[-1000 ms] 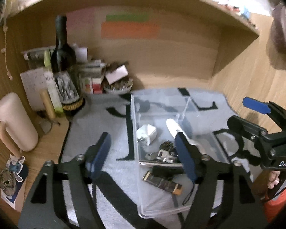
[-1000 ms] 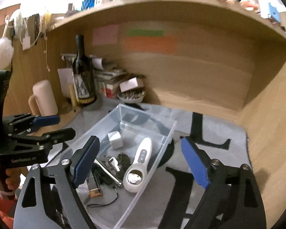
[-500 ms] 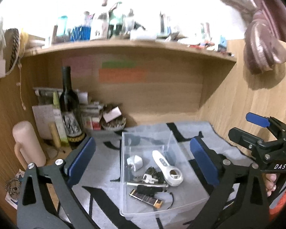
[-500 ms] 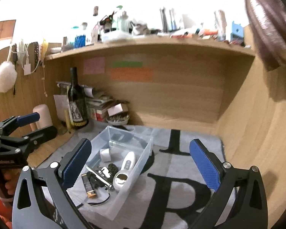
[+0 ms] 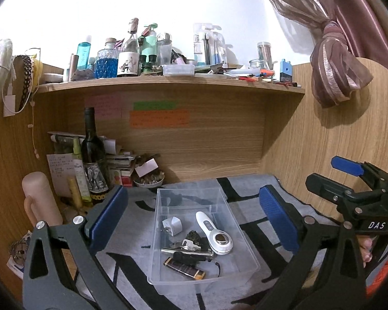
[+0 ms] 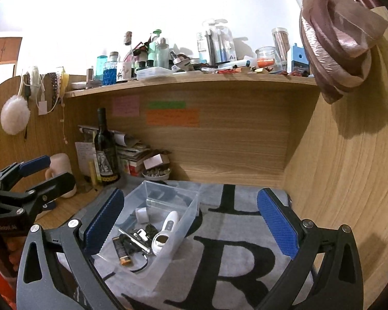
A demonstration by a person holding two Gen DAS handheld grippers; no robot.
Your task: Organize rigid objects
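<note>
Both my grippers hang above the near edge of the desk, and neither holds anything. The left gripper point(image 5: 192, 217) has its jaws spread wide, the blue pads point(image 5: 108, 217) standing either side of the clear plastic bin point(image 5: 245, 242) in its own view but well short of it — no contact. The right gripper point(image 6: 191, 222) is spread just as wide and empty; from its view the bin point(image 6: 191, 206) sits left of centre, partly behind the left-hand pad.

The bin rests on a grey mat with large black letters point(image 6: 235, 258), its long axis running away from me. Inside it, all toward the near half:
- a white handheld device with a round lens end point(image 5: 214, 230), lying lengthwise on the right side
- a white plug adapter point(image 5: 172, 226), at the left
- a bunch of keys and metal bits point(image 5: 191, 245), in the middle
- a black-and-orange lighter point(image 5: 185, 267), nearest me, with a thin black cord beside it

The far compartment of the bin looks empty as far as I can tell through the clear wall.

Surroundings: a dark wine bottle point(image 5: 93, 155) upright at the back left of the desk, a small bowl point(image 5: 148, 180) just beside it, and a pale pink mug point(image 5: 38, 201) further left. A crowded shelf point(image 5: 168, 81) runs overhead — bottles, jars and pens. The right gripper's body also shows at the right edge of the left view point(image 5: 354, 180).
</note>
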